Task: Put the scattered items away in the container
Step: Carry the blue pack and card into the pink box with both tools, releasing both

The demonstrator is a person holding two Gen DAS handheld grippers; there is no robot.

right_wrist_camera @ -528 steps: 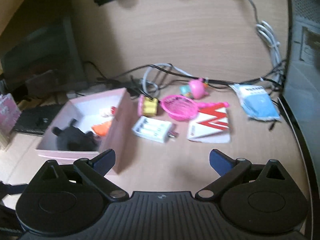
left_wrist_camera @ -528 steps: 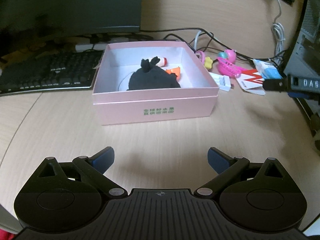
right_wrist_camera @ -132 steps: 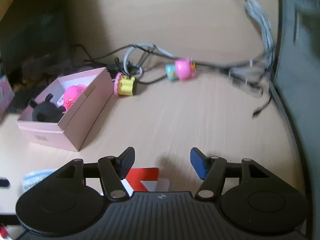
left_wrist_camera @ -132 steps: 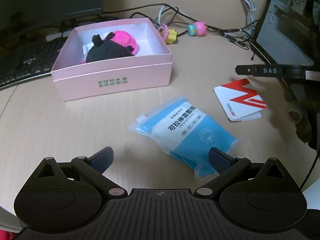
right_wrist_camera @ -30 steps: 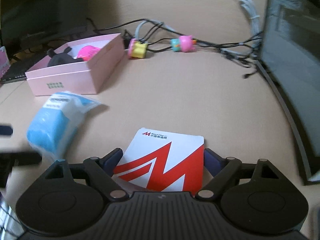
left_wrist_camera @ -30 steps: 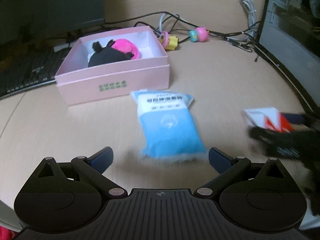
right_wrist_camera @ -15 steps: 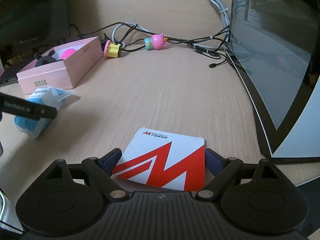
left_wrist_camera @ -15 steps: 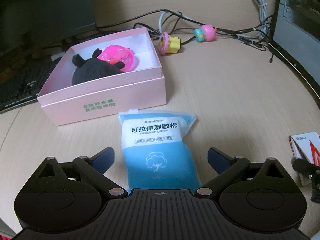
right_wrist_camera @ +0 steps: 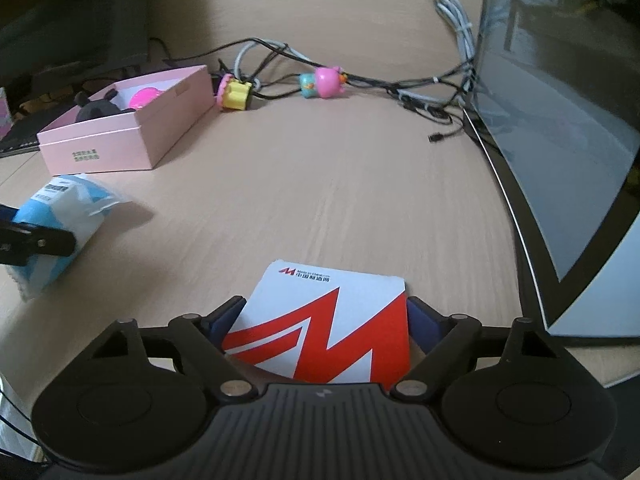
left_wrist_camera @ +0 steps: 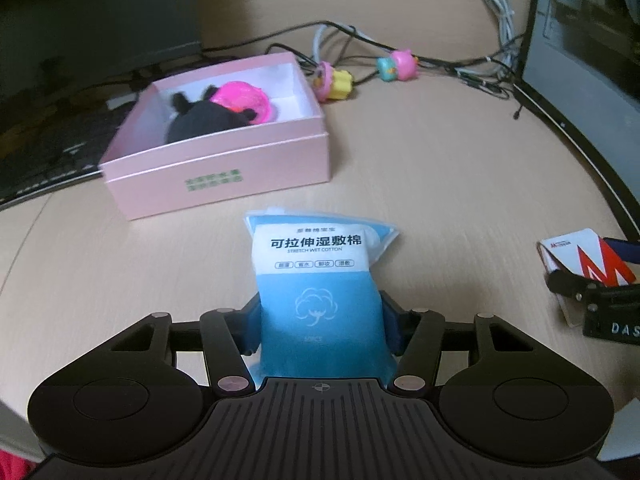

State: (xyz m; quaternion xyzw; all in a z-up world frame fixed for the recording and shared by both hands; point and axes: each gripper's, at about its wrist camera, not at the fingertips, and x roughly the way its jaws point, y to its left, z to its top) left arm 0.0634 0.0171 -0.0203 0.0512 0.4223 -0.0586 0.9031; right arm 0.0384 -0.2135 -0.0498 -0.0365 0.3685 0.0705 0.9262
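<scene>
My left gripper has its jaws closing, and both pads press the sides of the blue and white cotton-pad pack, which lies on the desk. Just beyond it stands the open pink box, with a black plush and a pink net toy inside. My right gripper is closing too, its pads against the edges of the red and white card. The same card shows at the right edge of the left wrist view. A yellow toy and a pink and teal toy lie behind the box.
Tangled cables run along the back of the desk by the toys. A large dark panel stands along the right side. A black keyboard lies left of the box. Bare desk spreads between the box and the card.
The left gripper's wide jaws have come in onto the blue pack, which now sits between the pads. The right gripper still has the card between its jaws.
</scene>
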